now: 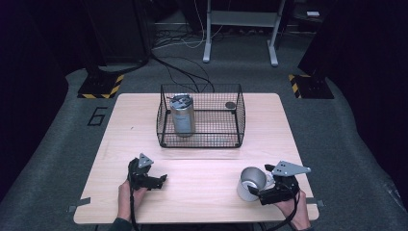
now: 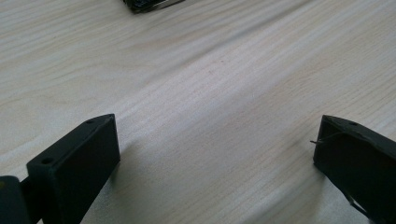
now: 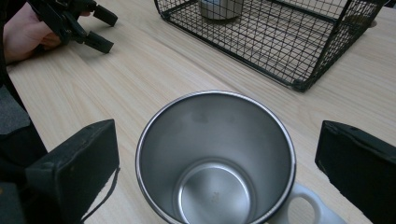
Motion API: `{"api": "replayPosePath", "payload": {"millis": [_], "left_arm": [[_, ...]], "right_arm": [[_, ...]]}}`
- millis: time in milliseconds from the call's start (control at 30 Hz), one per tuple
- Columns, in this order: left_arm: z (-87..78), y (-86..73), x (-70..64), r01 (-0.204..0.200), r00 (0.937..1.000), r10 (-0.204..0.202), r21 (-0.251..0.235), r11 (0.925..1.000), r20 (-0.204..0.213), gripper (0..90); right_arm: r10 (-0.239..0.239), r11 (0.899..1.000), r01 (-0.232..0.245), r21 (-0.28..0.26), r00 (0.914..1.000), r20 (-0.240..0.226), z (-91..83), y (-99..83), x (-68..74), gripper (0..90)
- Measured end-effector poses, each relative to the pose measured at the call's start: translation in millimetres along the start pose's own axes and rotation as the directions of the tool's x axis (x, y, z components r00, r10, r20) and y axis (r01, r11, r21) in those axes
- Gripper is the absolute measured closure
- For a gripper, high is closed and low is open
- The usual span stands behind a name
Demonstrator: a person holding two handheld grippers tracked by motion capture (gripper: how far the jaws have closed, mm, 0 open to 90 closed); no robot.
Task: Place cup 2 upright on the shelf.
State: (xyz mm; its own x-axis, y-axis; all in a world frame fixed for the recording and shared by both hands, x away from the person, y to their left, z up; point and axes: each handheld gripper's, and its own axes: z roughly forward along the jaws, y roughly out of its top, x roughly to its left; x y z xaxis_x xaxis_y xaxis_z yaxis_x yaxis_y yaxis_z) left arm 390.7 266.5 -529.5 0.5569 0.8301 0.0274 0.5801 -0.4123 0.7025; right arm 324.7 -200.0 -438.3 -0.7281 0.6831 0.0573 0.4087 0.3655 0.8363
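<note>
High view: above the near edge, facing forward and down over the whole table. Gripper views: low, close, along their jaws. Right gripper view and high view share the wire basket.

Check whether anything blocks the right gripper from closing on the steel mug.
Nothing visible does. The steel mug stands upright between the open jaws of the right gripper, with clear gaps on both sides. Its white handle points back toward the gripper, clear of either jaw.
</note>
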Motion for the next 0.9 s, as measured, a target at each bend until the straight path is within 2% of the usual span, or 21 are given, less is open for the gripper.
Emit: {"api": "replayPosePath", "payload": {"millis": [333,367,433,600,667,700,900], "left_arm": [[0.0,0.0,0.0,0.0,1.0,0.0,-0.001,1.0,0.0,0.2],[0.1,0.0,0.0,0.0,1.0,0.0,-0.001,1.0,-0.001,0.2],[0.0,0.0,0.0,0.0,1.0,0.0,0.0,1.0,-0.001,0.2],[0.0,0.0,0.0,0.0,1.0,0.0,0.0,1.0,-0.001,0.2],[0.1,0.0,0.0,0.0,1.0,0.0,-0.001,1.0,0.0,0.2],[0.1,0.0,0.1,-0.001,1.0,0.001,-0.001,1.0,0.0,0.2],[0.0,0.1,0.1,0.001,1.0,-0.001,0.0,1.0,0.001,0.2]], "right_arm": [[-0.021,0.999,0.021,0.042,0.9998,-0.003,10.4,1.3,2.2,0.0],[-0.013,0.999,0.012,0.045,0.9999,0.005,11.5,1.0,3.4,0.0],[-0.029,0.998,0.028,0.054,0.9995,0.015,14.8,0.3,3.6,0.0],[-0.016,0.997,0.015,0.08,0.9998,0.01,20.6,-0.4,3.3,0.0],[-0.034,0.996,0.033,0.088,0.9993,0.017,22.4,0.2,3.4,0.0],[-0.023,0.995,0.021,0.098,0.9995,0.021,23.3,0.5,4.4,0.0],[-0.026,0.993,0.022,0.116,0.9992,0.029,29.7,-1.4,3.9,0.0]]}}
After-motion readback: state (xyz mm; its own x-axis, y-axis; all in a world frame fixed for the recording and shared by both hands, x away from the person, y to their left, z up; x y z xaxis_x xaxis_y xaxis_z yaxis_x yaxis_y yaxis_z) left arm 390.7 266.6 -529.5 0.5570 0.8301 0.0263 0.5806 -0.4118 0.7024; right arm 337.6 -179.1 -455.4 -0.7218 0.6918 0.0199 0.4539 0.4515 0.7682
